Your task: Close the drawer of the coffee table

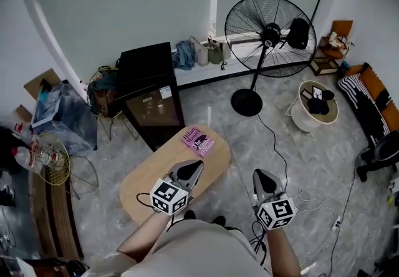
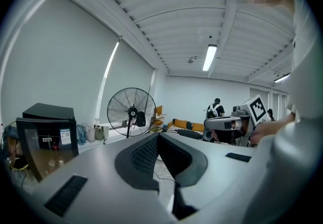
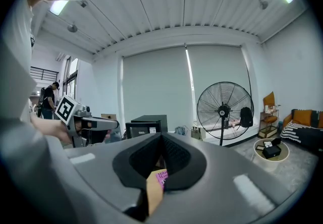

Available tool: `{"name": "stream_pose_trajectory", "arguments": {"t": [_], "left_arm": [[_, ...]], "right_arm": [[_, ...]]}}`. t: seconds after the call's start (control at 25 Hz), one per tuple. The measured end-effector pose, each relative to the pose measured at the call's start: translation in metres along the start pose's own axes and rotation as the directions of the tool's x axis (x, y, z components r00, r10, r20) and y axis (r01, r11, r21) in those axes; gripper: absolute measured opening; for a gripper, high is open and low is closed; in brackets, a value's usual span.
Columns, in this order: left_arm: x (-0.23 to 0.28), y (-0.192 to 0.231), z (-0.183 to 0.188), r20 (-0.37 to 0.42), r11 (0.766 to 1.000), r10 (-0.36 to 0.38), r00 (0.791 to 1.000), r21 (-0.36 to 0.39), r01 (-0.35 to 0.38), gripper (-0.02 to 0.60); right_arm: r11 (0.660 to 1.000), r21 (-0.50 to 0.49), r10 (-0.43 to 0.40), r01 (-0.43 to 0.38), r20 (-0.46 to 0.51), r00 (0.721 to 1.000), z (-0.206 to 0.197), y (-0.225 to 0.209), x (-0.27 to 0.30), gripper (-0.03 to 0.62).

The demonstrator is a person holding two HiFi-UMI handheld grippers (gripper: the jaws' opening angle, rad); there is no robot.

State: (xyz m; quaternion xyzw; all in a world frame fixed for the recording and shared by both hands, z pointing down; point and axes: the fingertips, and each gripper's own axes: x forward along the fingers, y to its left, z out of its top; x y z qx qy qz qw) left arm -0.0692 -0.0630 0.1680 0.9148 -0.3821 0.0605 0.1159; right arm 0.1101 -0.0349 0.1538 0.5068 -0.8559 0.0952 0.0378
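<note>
Forearms reach forward, left gripper and right gripper near level, jaws together.

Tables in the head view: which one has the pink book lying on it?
The oval wooden coffee table nearest the person; the pink book lies at its far end. The round white table holds dark items instead.

The oval wooden desk is standing on the grey marbled floor, and a pink book is lying flat near its far end.
</note>
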Motion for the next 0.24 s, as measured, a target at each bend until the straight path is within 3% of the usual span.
{"name": "stream_pose_trajectory", "arguments": {"t": [0.24], "left_arm": [[-0.005,0.002,0.0033,-0.001,1.0,-0.002,1.0,0.008,0.002,0.005]], "right_arm": [[1.0,-0.005,0.002,-0.002,0.006,1.0,0.0042,0.006,0.0005,0.011]]}}
